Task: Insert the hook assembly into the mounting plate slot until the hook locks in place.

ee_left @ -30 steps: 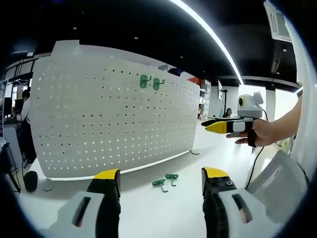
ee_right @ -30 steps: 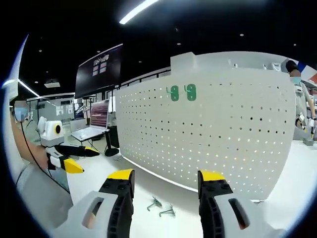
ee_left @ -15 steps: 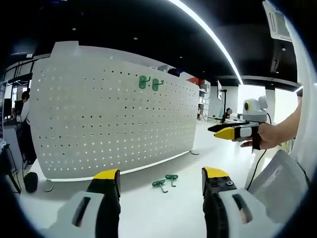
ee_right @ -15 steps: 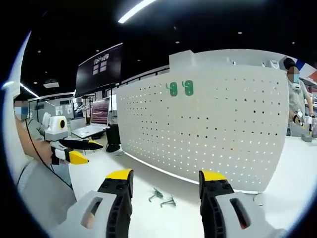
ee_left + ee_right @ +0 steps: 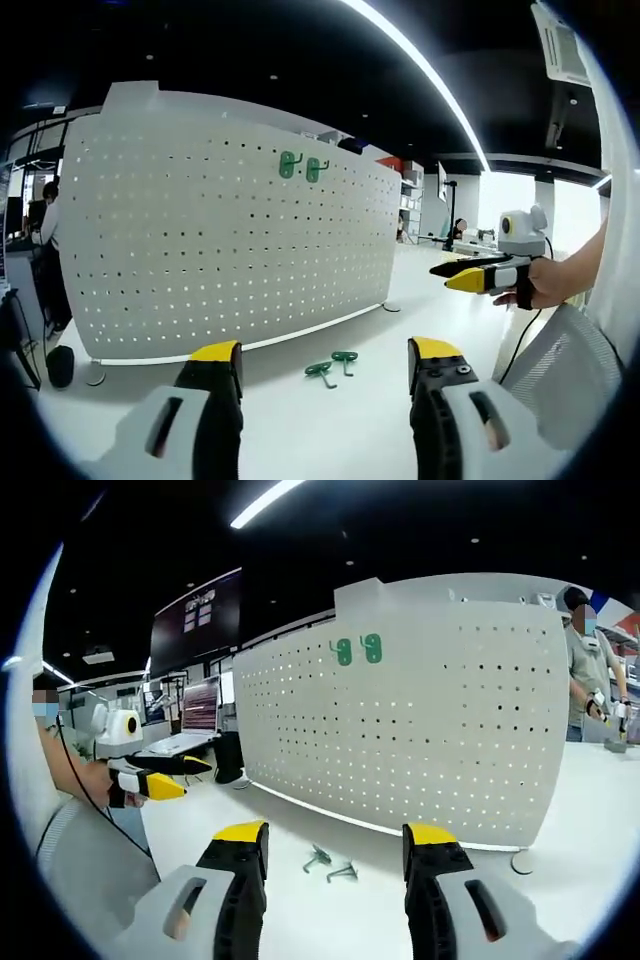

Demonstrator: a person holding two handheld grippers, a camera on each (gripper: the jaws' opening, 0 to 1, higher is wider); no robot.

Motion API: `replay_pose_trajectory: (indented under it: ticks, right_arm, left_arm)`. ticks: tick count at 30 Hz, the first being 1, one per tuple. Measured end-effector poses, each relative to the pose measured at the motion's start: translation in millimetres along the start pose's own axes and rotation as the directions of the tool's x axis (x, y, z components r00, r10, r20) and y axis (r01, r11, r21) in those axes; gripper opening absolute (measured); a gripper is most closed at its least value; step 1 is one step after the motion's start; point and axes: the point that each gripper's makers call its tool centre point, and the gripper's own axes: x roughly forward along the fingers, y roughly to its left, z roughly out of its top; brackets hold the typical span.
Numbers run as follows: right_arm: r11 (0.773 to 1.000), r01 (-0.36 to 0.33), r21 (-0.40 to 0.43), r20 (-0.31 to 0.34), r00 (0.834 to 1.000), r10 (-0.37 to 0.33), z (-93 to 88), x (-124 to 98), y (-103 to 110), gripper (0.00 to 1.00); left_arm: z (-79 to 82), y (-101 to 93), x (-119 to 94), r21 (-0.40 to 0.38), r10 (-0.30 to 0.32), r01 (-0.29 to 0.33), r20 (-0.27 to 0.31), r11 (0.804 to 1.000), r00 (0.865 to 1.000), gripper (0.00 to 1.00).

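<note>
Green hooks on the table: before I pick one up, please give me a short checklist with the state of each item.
1. Two loose green hooks lie on the table, free to grasp: ok.
2. Left gripper open, empty: ok.
3. Right gripper open, empty: ok.
4. Pegboard upright, free holes: ok.
5. Two mounted hooks fully locked: cannot tell.
</note>
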Motion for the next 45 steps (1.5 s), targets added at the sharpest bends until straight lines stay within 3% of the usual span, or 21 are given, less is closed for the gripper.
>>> replay_pose_trajectory:
  ticks: [28, 36, 45]
  right_arm:
    - [1.0, 0.007, -0.008, -0.012, 1.0, -0.007, -1.0, -5, 2, 0.53]
    - [1.0, 0.014, -0.009, -0.01, 1.0, -0.015, -0.8, -6, -1, 0.53]
    - [1.0, 0.001, -0.014, -0.021, 1.0, -0.001, -3.2, -5, 3, 0.53]
  left_arm:
    - [6.8, -2.9, 0, -0.009, -0.016, 0.016, 0.008, 1.0, 1.0, 0.69]
    - [4.5, -7.0, 4, 0.011, -0.041, 0.041, -0.014, 0.999, 0.999, 0.69]
    - [3.2, -4.3, 10, 0.083, -0.066, 0.072, -0.068, 0.994, 0.995, 0.7]
